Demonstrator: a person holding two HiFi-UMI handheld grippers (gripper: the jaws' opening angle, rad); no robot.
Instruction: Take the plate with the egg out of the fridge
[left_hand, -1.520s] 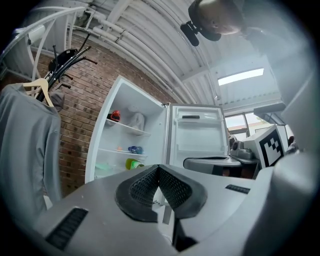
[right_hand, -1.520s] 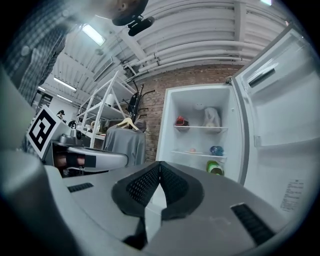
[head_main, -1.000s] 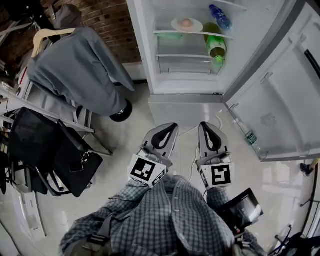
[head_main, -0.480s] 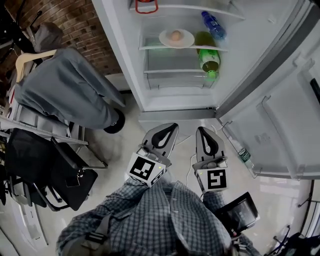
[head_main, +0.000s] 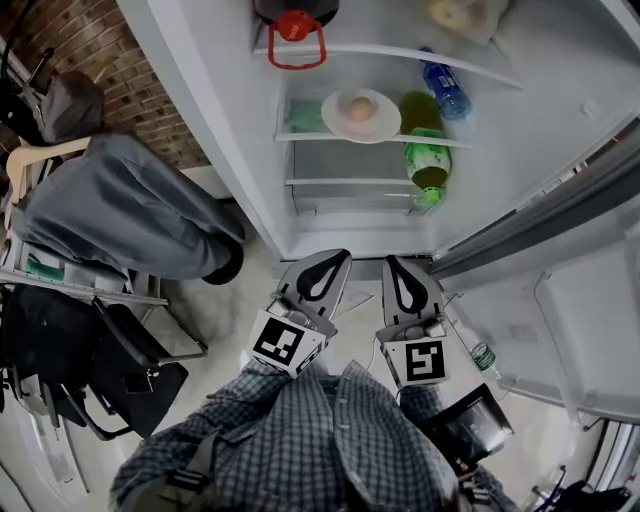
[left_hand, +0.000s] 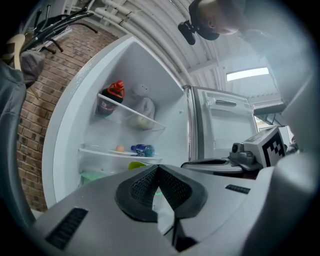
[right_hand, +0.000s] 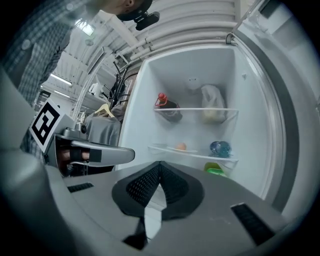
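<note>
While both tongs point level at the open fridge (head_main: 205, 120), each is shut tight & empty. The left gripper (head_main: 334, 262) has its ribbed black pads meeting at the tip. The right gripper (head_main: 394, 264) is the same, pads pressed together w/ no gap. They sit side by side just outside the fridge's lower front edge, marker cubes back toward the person's checked shirt (head_main: 300, 440).

Inside the fridge, on the glass shelf (head_main: 300, 135) under the top one, stands the plate (head_main: 336, 108) w/ the egg (head_main: 361, 108) at its centre. The plate is round, pale & shallow; the egg is tan & smooth. Both tongs are well apart from it, and its front rim is in open view from both gripper views.

Just right of the plate is a green bottle (head_main: 428, 160), cap end toward the fridge's front; can't tell if it rests on that shelf or below. A blue bottle (head_main: 444, 84) lies further back. On the fridge's top shelf are a dark bottle (head_main: 293, 22) w/ red cap & red loop, plus a pale bag (head_main: 462, 12).

The fridge door (head_main: 590, 330) stands open at the fridge's right, white plastic, w/ a small bottle (head_main: 482, 355) in its rack. Left of the fridge a grey jacket (head_main: 120, 215) hangs on a hanger, w/ a black bag (head_main: 135, 370) lower down & a brick wall (head_main: 95, 40) behind. The floor (head_main: 245, 300) in front of the fridge is pale glossy tile.
</note>
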